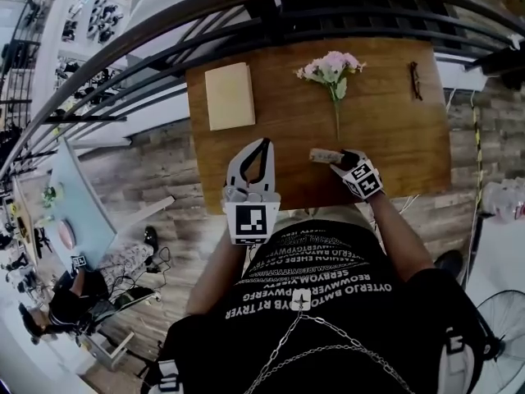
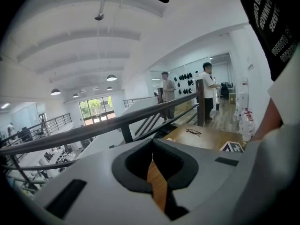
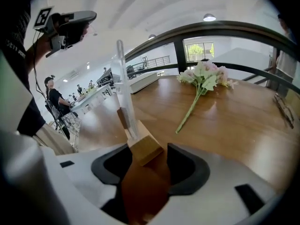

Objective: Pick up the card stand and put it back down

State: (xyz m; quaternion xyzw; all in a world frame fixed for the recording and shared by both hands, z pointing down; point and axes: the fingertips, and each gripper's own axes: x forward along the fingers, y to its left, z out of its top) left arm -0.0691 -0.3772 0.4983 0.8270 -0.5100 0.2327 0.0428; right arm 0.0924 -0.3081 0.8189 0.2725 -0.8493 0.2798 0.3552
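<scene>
The card stand (image 1: pixel 324 154) rests on the wooden table (image 1: pixel 394 138) near its front edge. It has a small wooden base (image 3: pixel 144 147) and an upright clear sheet (image 3: pixel 124 88). My right gripper (image 1: pixel 338 158) is at the stand, and the wooden base lies between its jaws (image 3: pixel 149 163). Those jaws stand wide apart, with a gap on each side of the base. My left gripper (image 1: pixel 262 144) is held up over the table's front edge, its tips together and nothing in it (image 2: pixel 152 156).
A pink flower bunch (image 1: pixel 332 68) with a long green stem lies mid-table, a beige pad (image 1: pixel 230 95) at the back left, and eyeglasses (image 1: pixel 416 80) at the back right. A dark railing (image 1: pixel 164 48) runs behind the table. Two people (image 2: pixel 206 90) stand beyond it.
</scene>
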